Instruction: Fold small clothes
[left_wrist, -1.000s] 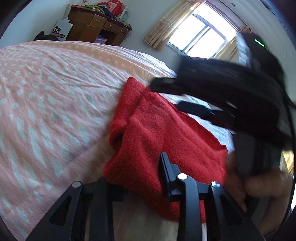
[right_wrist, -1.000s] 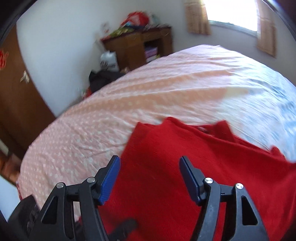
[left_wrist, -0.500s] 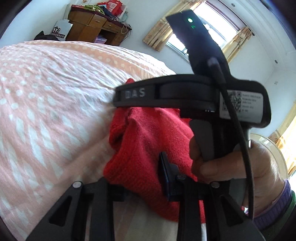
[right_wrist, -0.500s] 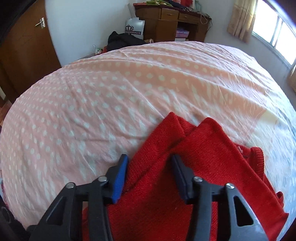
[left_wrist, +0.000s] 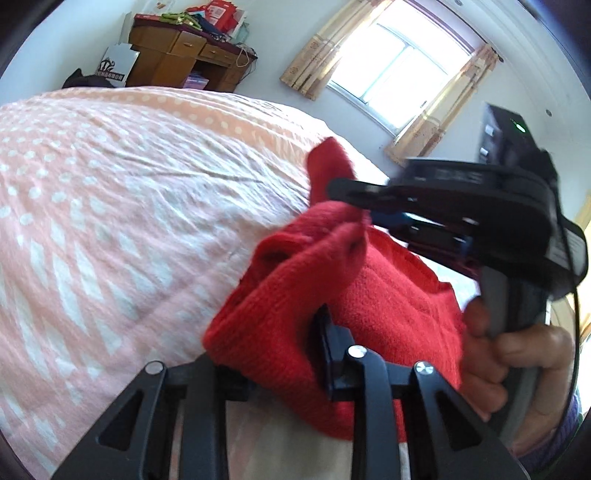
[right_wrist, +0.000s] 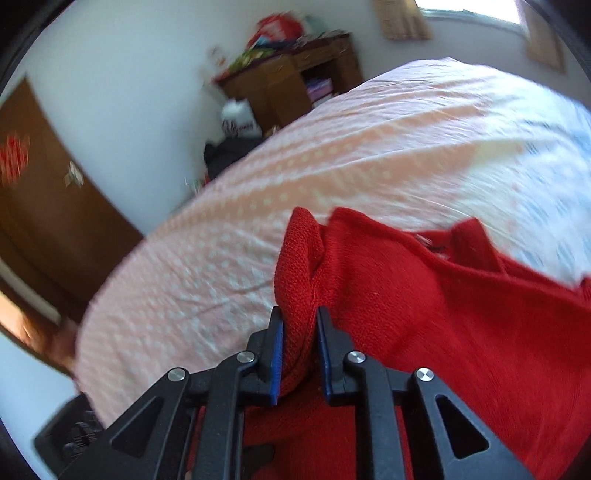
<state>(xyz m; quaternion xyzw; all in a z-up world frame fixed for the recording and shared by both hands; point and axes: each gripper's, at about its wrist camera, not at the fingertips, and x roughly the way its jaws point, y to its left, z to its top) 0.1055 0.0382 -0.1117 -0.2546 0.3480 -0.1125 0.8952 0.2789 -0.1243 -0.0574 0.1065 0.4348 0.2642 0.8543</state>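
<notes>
- Now, from the left wrist: the left tongs are pinching the near corner of the red knit garment, which is lying on the dotted pink bed and running away toward the window. The right tongs are sitting at its far corner, so each hand is working its own end.
- Over on the right wrist: the right tongs have just been closing and are now clamping a raised fold of the garment, its bulk trailing off right.
</notes>
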